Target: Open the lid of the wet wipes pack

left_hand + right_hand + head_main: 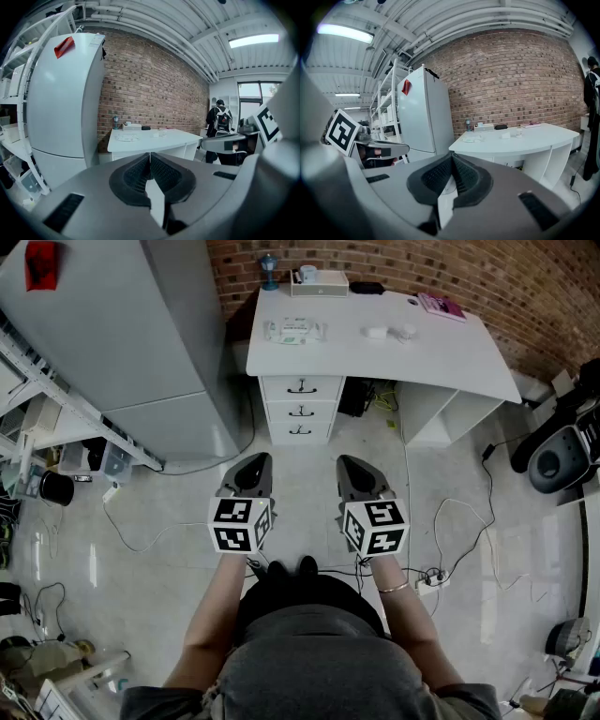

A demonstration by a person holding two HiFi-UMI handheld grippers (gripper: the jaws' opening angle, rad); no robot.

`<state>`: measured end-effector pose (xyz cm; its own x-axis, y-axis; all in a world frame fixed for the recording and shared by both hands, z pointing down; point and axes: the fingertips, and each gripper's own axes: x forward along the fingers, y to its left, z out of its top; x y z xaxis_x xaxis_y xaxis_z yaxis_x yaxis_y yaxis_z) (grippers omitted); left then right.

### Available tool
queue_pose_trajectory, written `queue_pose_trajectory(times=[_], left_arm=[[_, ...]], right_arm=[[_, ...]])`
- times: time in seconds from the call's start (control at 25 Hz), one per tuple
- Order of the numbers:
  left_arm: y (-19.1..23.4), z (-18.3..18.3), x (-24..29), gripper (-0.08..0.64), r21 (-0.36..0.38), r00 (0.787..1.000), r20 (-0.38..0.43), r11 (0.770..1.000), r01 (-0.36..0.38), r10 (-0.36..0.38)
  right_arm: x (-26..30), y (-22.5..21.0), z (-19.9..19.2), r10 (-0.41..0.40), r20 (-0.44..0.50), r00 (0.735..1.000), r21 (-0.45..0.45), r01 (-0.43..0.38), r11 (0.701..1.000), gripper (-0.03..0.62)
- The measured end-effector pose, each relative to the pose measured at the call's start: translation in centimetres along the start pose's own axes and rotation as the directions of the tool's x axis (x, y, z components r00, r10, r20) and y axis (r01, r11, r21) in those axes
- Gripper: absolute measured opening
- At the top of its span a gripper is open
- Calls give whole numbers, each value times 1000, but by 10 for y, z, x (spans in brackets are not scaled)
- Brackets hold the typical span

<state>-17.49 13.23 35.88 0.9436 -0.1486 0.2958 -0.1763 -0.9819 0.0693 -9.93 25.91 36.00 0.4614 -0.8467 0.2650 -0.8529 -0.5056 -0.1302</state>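
The wet wipes pack lies flat on the left part of the white desk, far ahead of me; it also shows small in the left gripper view and the right gripper view. My left gripper and right gripper hang side by side over the floor, well short of the desk. Both are shut with nothing between the jaws, as the left gripper and right gripper views show.
A grey fridge stands left of the desk, with white shelving beside it. On the desk are a white box, small white items and a pink book. Cables trail over the floor. A person stands at the right.
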Motion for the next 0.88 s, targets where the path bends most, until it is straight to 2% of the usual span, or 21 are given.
queue_pose_trajectory(times=[0.32,0.44,0.56,0.68,0.88], left_arm=[[-13,8,9,26,4,999,33,1000,3,-3],[-13,5,11,28,15,1000,18,1000,-8,8],[-15,1,15,29,-9,1000,2,1000,-2,2],[-13,-1,20,54,-45,1000,0,999,-13,13],[-5,1,27,91,-62,1000,-5,998,-30,30]], right_arm=[[-7,-15,2,11,33,999,15,-11,1000,6],[-6,-22,-1,-9,27,1000,39,8,999,8],[-5,-31,-1,-26,24,999,57,25,998,9],[-2,-37,0,-18,22,1000,60,16,998,61],[6,-44,-1,-5,11,1000,73,4,997,83]])
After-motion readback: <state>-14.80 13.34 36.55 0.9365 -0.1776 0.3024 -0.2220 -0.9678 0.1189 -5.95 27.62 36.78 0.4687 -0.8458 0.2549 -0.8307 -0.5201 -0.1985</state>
